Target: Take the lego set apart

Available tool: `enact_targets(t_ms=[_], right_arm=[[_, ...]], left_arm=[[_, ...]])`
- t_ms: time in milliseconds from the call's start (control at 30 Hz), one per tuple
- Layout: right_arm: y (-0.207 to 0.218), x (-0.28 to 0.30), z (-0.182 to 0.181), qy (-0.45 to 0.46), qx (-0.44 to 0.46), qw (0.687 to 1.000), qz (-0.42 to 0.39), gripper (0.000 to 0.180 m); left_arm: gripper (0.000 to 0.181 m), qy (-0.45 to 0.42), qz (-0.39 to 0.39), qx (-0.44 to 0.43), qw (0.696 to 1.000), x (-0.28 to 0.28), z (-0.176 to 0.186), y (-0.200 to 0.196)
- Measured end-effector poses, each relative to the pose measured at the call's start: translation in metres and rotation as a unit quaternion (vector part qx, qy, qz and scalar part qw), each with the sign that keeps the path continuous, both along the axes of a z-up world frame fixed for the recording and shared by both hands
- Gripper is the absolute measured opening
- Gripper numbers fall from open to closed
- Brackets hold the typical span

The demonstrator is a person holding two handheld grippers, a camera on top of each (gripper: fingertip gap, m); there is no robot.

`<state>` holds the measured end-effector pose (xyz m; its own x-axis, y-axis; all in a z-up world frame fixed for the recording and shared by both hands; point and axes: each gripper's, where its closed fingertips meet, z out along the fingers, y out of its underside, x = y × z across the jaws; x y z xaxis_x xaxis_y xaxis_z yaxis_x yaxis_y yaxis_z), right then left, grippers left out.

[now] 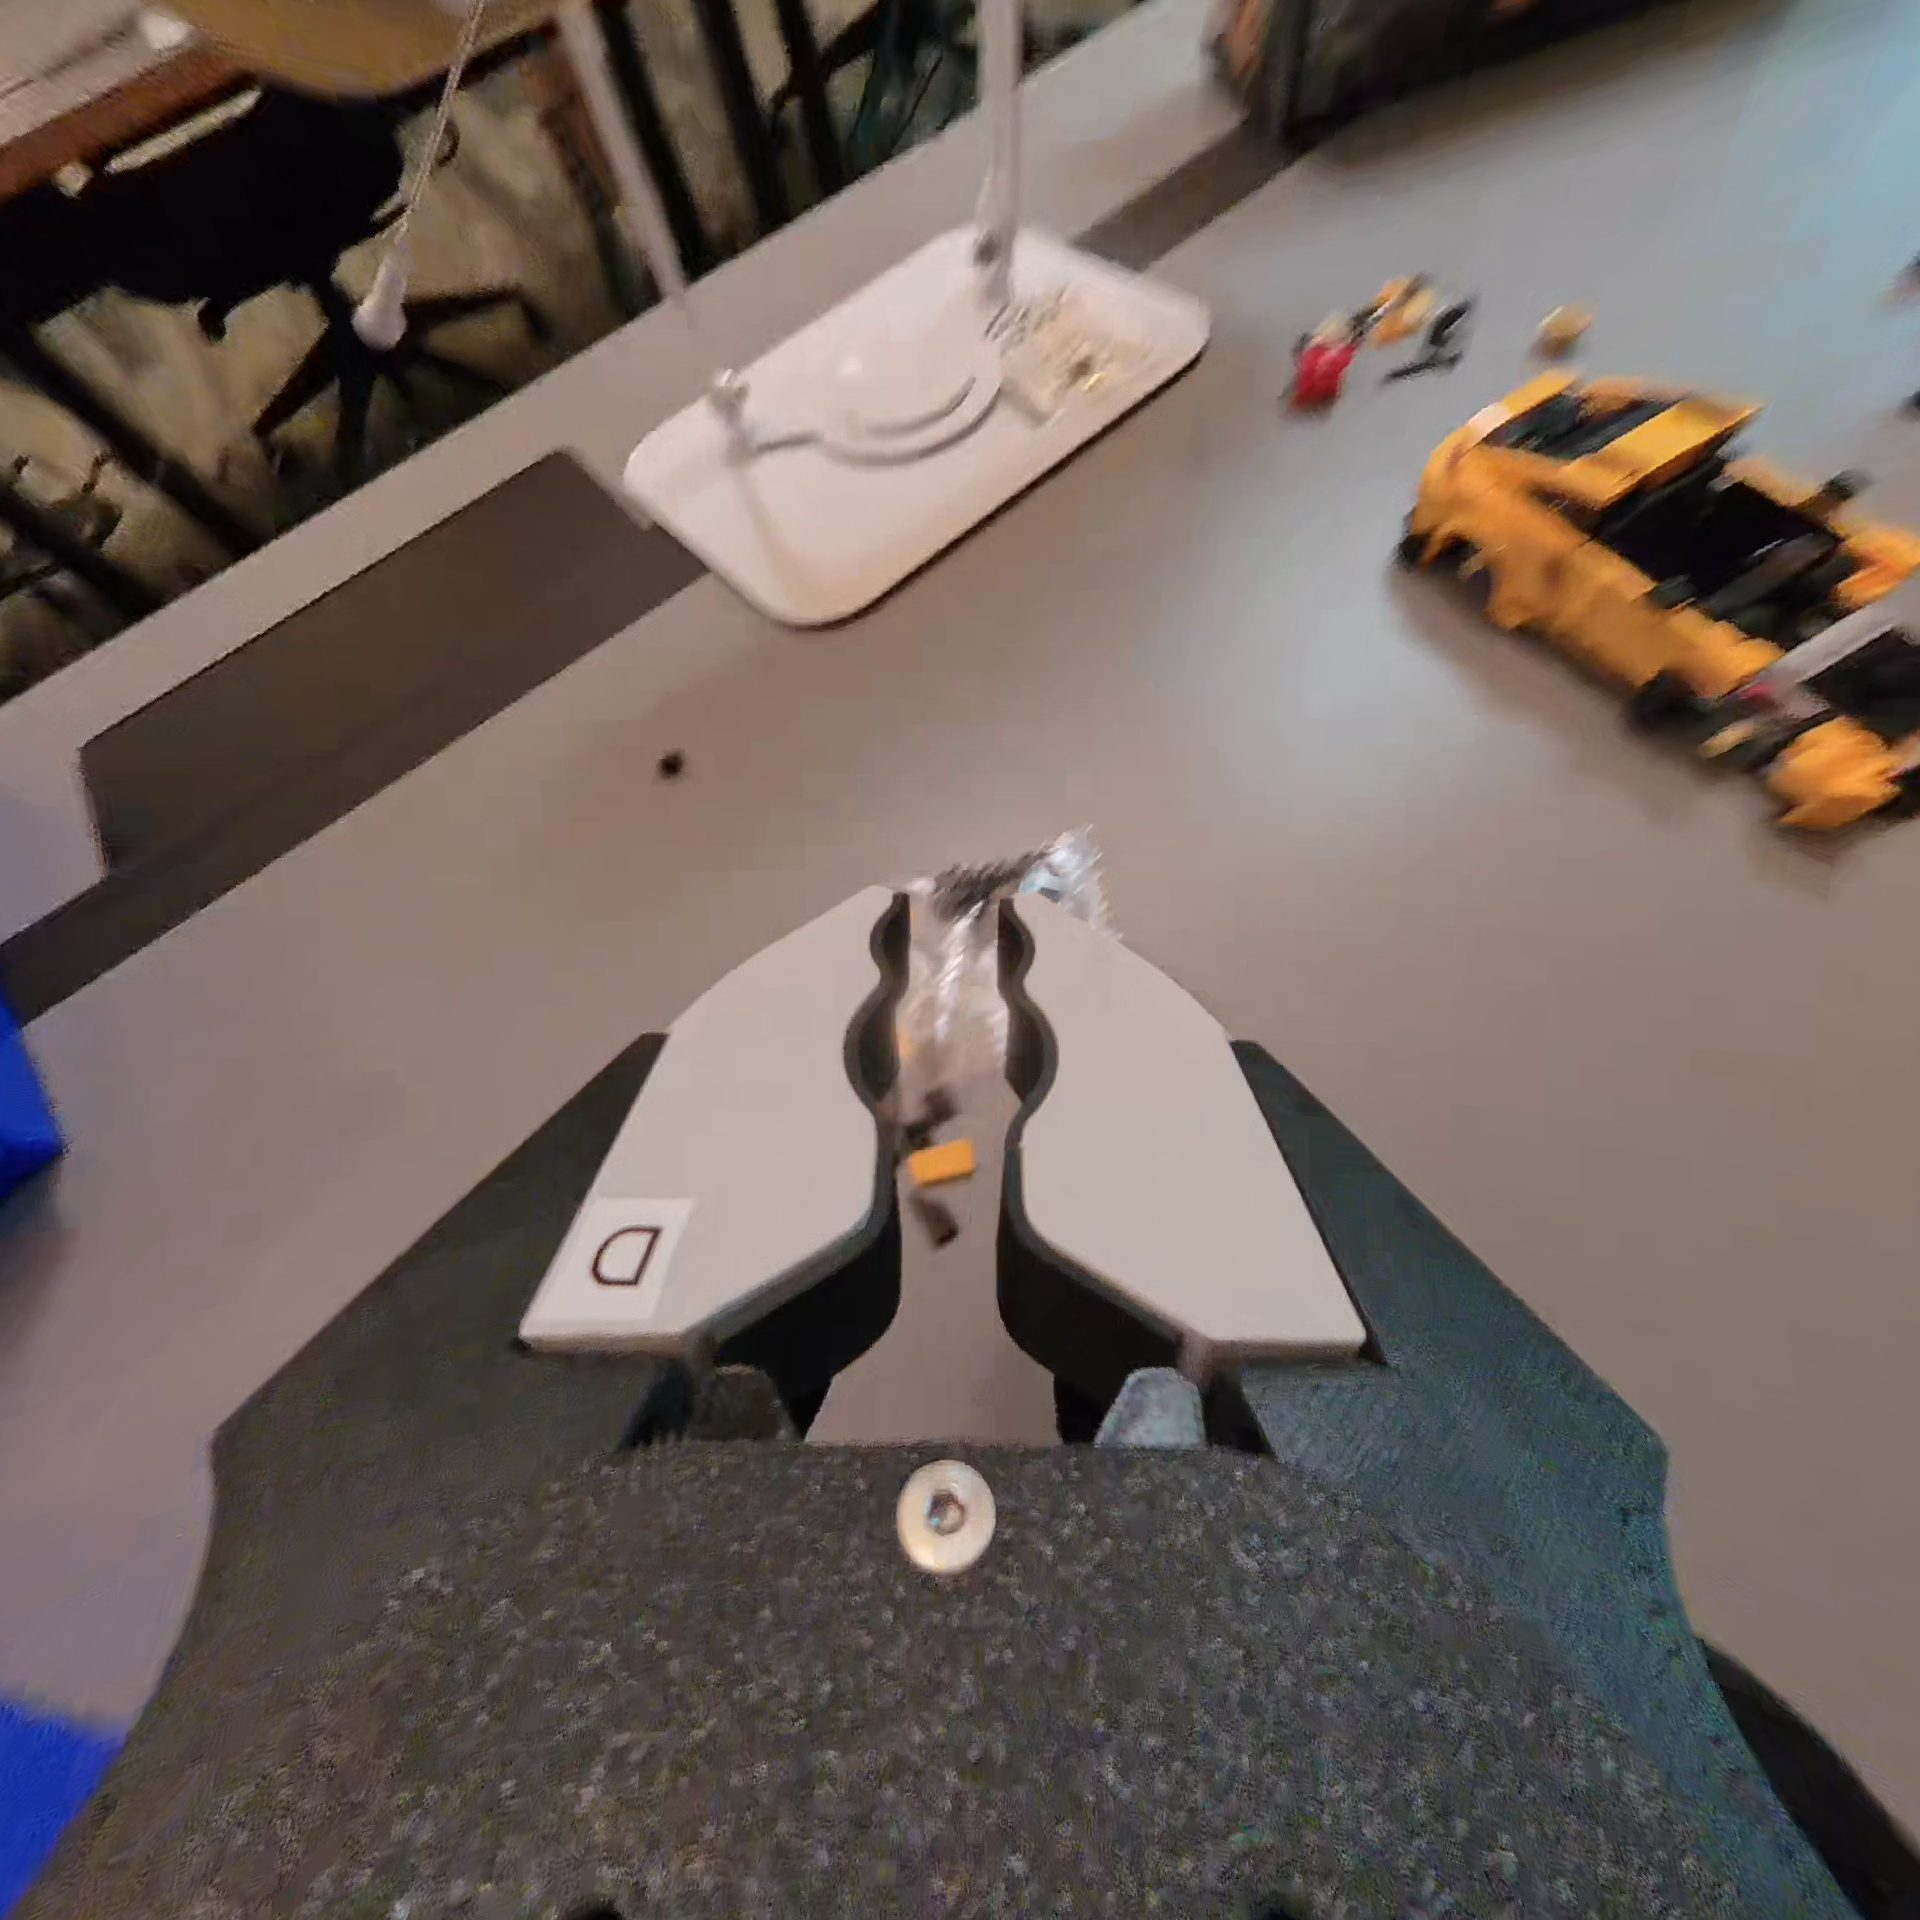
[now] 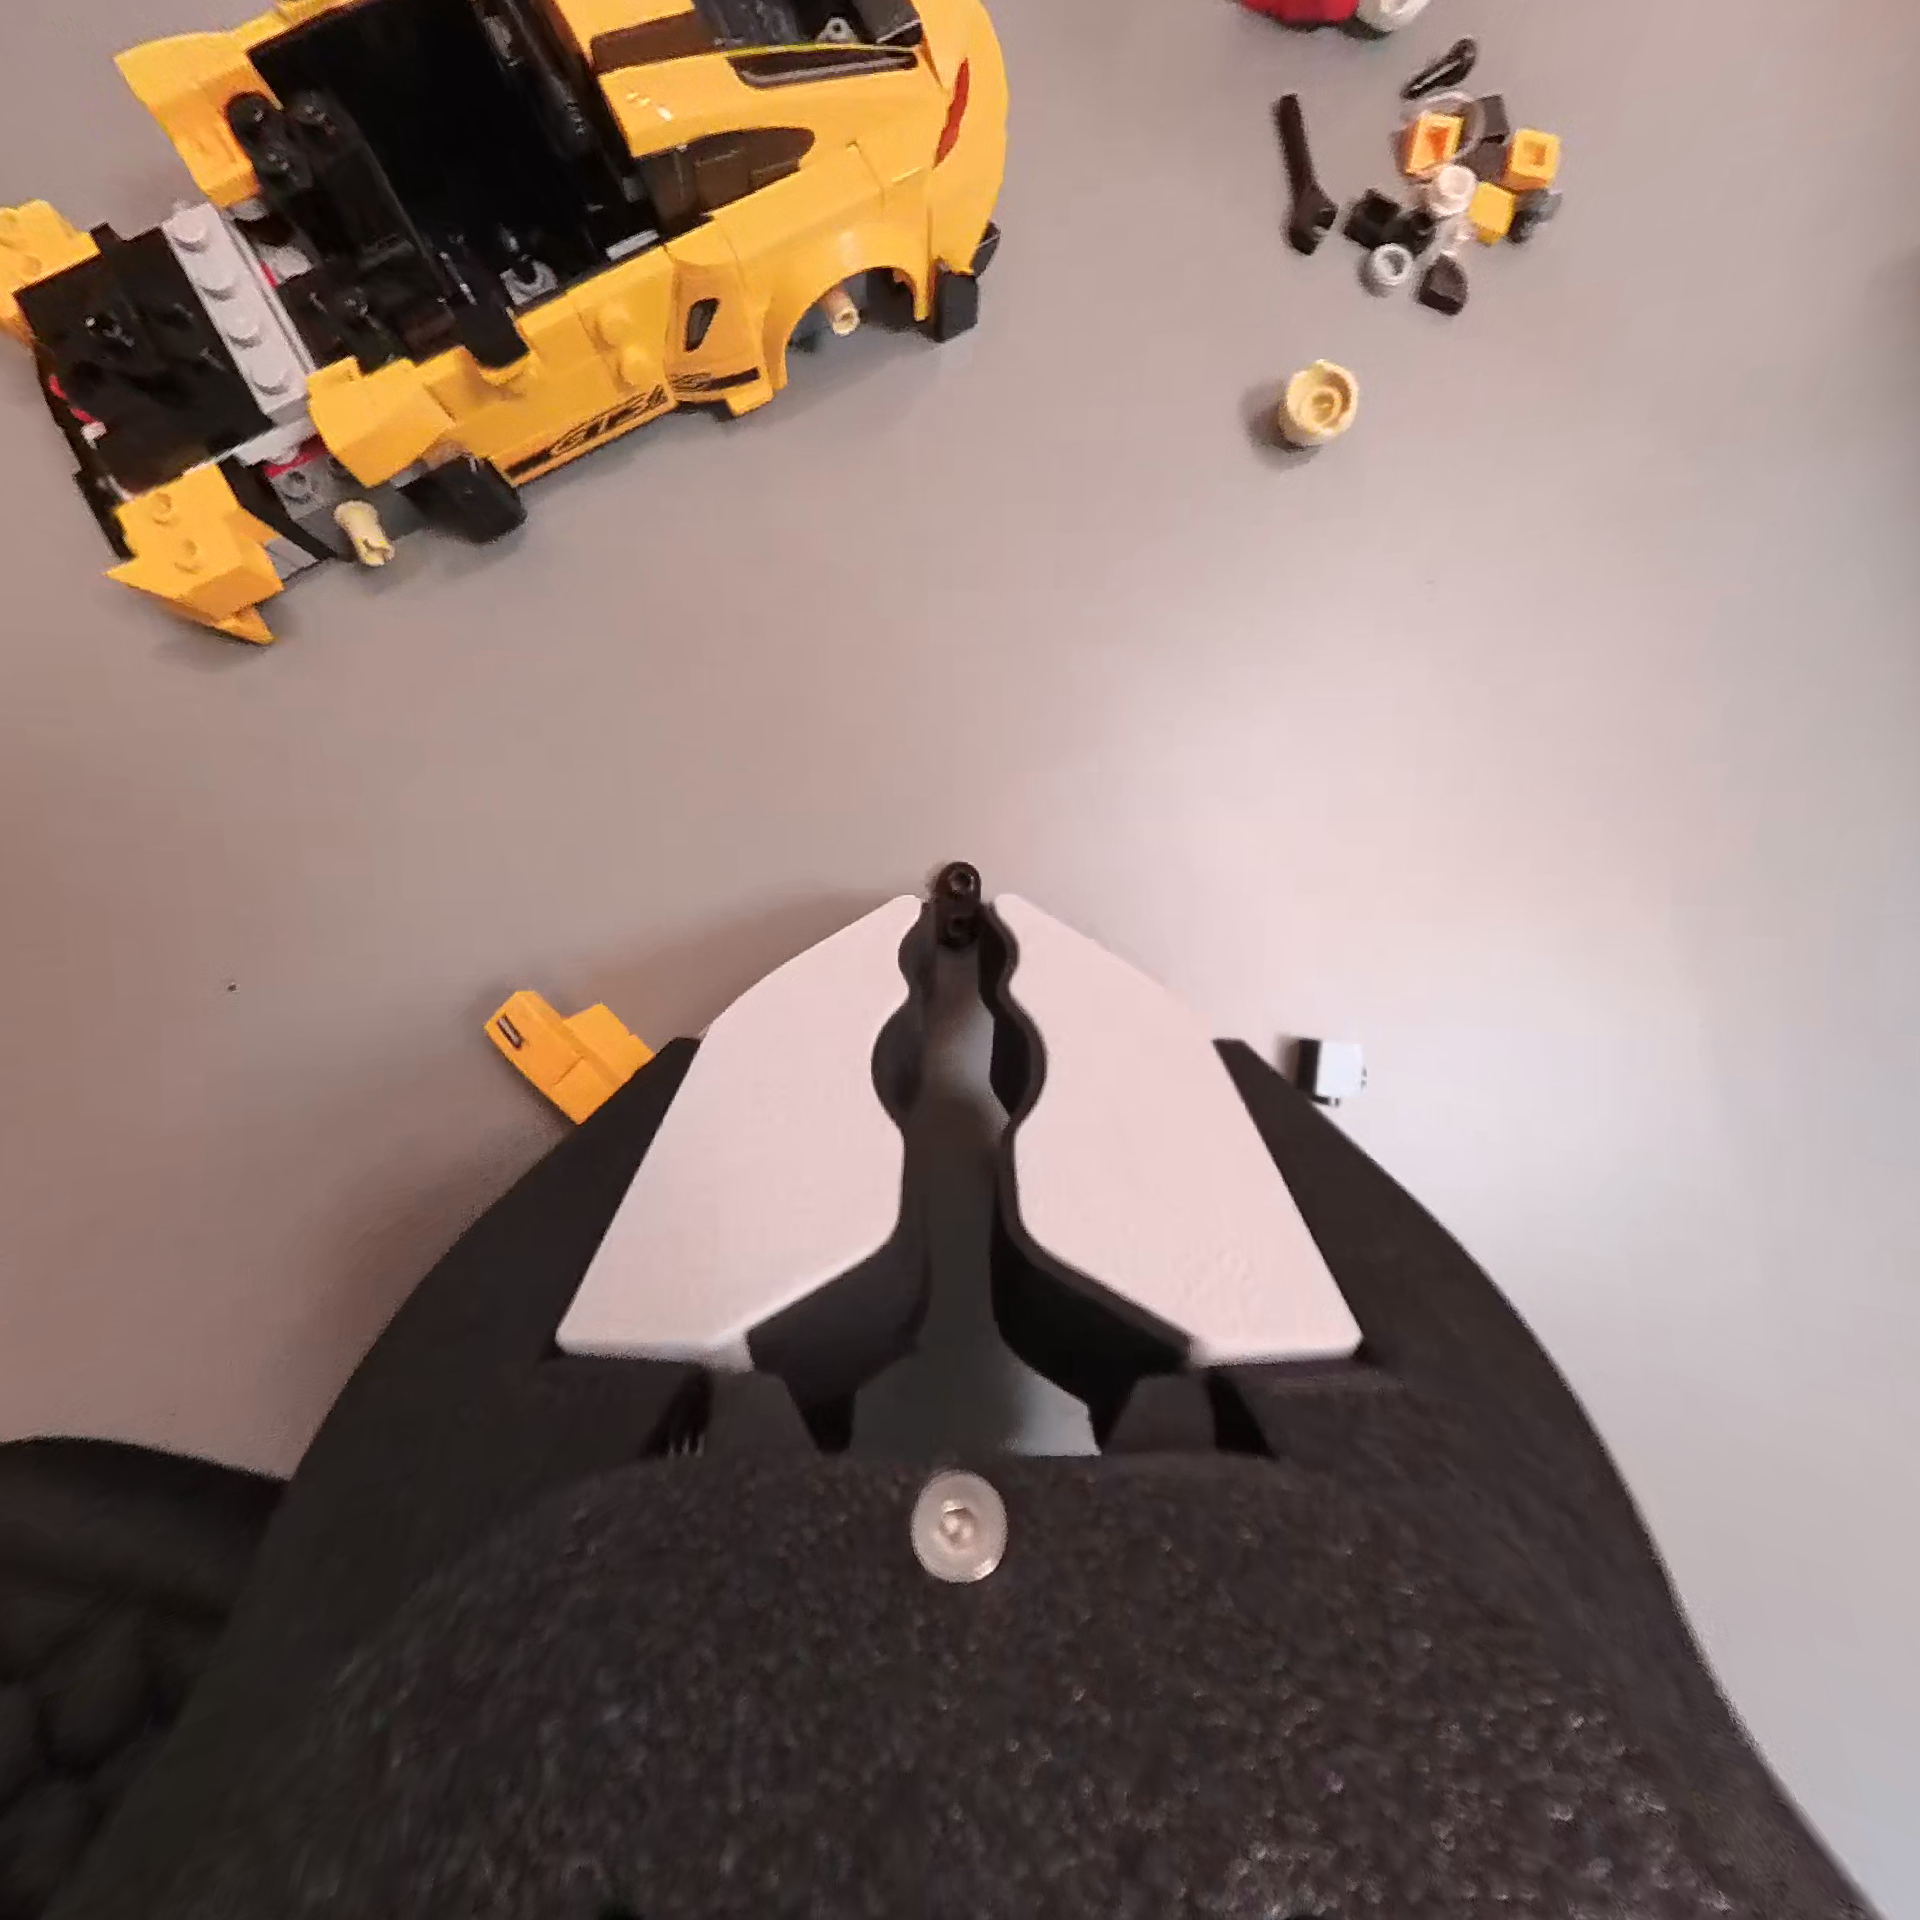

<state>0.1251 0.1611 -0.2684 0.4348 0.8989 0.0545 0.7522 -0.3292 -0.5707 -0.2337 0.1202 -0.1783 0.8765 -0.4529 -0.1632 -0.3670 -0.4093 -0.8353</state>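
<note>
Surface (image 1: 1195, 727): grey, matte, lying under and ahead of the fingers in both wrist views.
Lamp base (image 1: 914, 436): white, flat, rounded corners, ahead of the fingers and slightly left, at the surface's far edge.
Lamp stem (image 1: 997, 135): white, rising from the base's far side.
Office chair (image 1: 208, 229): black, beyond the surface's edge, far ahead-left.
Blue object (image 1: 21, 1101): at the frame's left edge; kind unclear.

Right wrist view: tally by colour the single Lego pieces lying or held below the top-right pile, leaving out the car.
tan round piece: 1
yellow piece: 1
white-and-black piece: 1
black pin, pinched at the tips of the right gripper: 1
Total: 4
</note>
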Motion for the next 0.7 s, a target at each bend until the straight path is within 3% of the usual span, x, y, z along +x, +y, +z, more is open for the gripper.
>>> enact_targets(t_ms=[100, 200, 367, 533, 700], right_arm=[[-0.001, -0.006, 0.003, -0.009, 0.013, 1.000, 0.020, 0.007], [-0.020, -0.050, 0.036, 0.071, 0.084, 0.990, 0.088, 0.007], [-0.079, -0.139, 0.081, 0.153, 0.182, 0.948, 0.211, 0.007], [-0.101, -0.181, 0.095, 0.172, 0.234, 0.924, 0.250, 0.007], [-0.099, -0.186, 0.099, 0.168, 0.257, 0.920, 0.244, 0.007]], left_arm=[[0.014, -0.080, -0.064, 0.006, 0.995, 0.040, 0.006, -0.004], [0.014, -0.173, -0.147, -0.010, 0.974, 0.091, 0.011, -0.018], [0.019, -0.364, -0.248, -0.099, 0.893, 0.163, 0.022, -0.045], [0.020, -0.400, -0.250, -0.157, 0.868, 0.181, 0.012, -0.051], [0.007, -0.403, -0.267, -0.183, 0.856, 0.181, 0.012, -0.059]])
